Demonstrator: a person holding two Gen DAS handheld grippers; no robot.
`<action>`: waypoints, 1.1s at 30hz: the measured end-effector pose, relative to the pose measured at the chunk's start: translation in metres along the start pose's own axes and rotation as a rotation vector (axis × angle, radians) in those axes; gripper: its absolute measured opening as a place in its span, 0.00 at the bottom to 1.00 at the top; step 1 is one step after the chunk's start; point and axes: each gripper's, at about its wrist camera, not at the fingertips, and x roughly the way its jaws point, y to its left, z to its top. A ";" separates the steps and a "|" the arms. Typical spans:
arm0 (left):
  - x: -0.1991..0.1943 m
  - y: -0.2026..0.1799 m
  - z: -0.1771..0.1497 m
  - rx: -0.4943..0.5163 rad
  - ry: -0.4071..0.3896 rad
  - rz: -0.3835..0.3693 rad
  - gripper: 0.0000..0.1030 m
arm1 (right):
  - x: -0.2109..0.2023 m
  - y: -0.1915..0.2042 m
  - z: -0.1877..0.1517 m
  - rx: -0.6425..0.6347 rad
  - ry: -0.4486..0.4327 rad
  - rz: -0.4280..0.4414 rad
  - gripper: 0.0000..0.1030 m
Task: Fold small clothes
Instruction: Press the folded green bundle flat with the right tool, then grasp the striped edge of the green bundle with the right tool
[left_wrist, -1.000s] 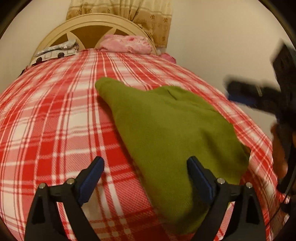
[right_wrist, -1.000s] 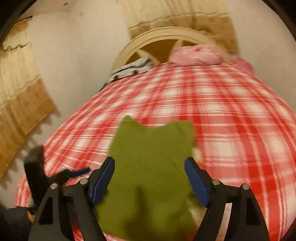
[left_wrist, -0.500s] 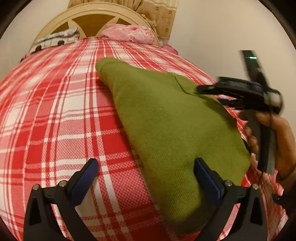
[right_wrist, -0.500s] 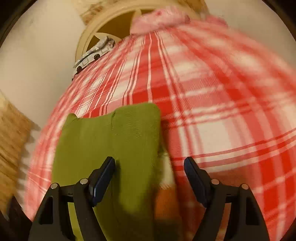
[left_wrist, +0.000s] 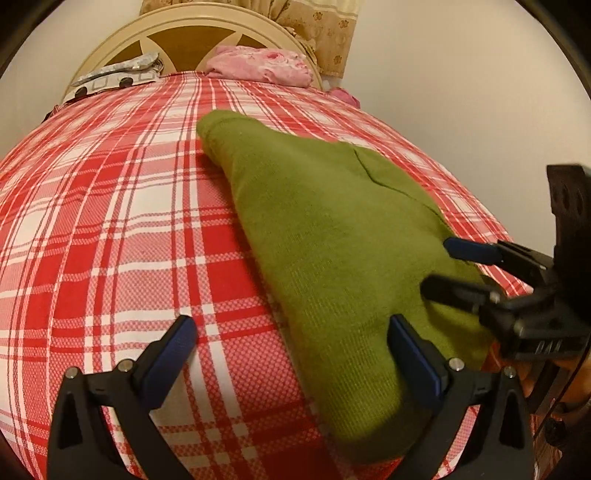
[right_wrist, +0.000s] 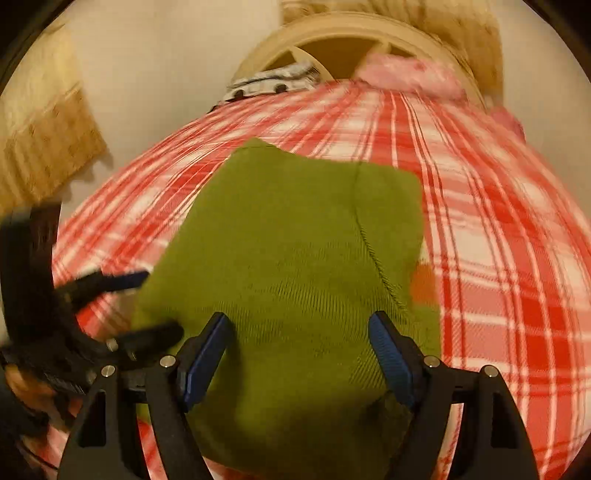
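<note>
Green garment (left_wrist: 332, 236) flat on plaid bed (left_wrist: 110, 221), left tool (left_wrist: 291, 354) wide at its 7 o'clock edge, right tool (right_wrist: 299, 354) wide over its 6 o'clock hem.

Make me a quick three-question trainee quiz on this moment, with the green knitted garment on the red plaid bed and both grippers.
1. True or false: the left gripper is clamped shut on the olive-green knitted garment.
2. Multiple choice: what lies against the cream wooden headboard? A) a pink crumpled cloth B) a blue towel C) a brown boot
3. Fill in: the garment lies on a red and white ____ bedsheet.

Key: 1 false, its jaws stand open, as do those of the right gripper. 2 A, the pink crumpled cloth. 3 plaid.
</note>
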 end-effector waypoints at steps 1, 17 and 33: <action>0.000 0.000 0.000 0.000 0.001 0.001 1.00 | -0.002 0.003 -0.001 -0.019 0.007 -0.012 0.76; 0.004 0.006 0.001 -0.029 0.023 -0.045 1.00 | -0.017 0.012 -0.036 -0.048 0.034 -0.025 0.76; 0.010 0.001 0.006 -0.011 0.046 -0.026 1.00 | -0.044 0.006 -0.044 -0.045 0.018 -0.006 0.76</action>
